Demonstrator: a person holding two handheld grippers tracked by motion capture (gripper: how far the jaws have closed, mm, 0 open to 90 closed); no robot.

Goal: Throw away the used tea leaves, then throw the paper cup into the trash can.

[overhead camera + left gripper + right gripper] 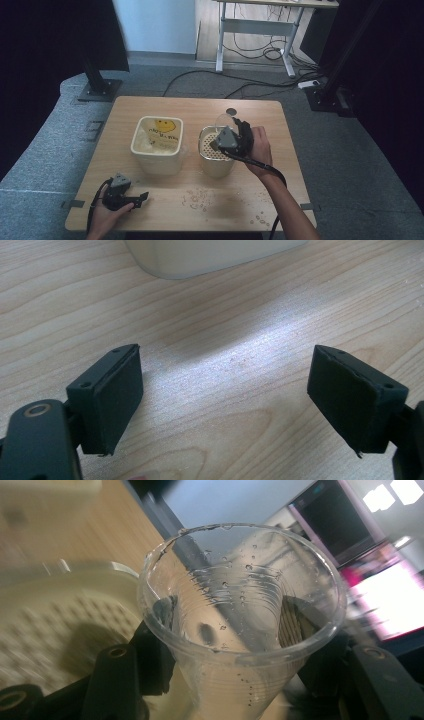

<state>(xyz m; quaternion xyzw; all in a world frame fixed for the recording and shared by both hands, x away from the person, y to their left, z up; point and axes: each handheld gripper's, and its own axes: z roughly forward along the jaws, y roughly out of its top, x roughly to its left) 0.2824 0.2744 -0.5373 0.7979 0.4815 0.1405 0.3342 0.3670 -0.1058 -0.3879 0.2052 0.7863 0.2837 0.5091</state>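
Right claw (235,645) pinches a clear cup (242,605) (droplets inside) over the strainer tub (216,150); left claw (225,400) rests spread.

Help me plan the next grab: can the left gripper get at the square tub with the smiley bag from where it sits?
Probably yes. The left gripper rests open near the table's front edge, and bare wood lies between it and the square tub.

My left gripper (225,405) gapes over bare table (165,192), with open wood ahead up to the cream tub (156,145). Between that tub and the perforated container (216,157) runs a narrow gap. Scattered crumbs (200,197) litter the front edge. My right gripper (231,137), clamped around a clear plastic cup (240,615), crowds the perforated container's rim.
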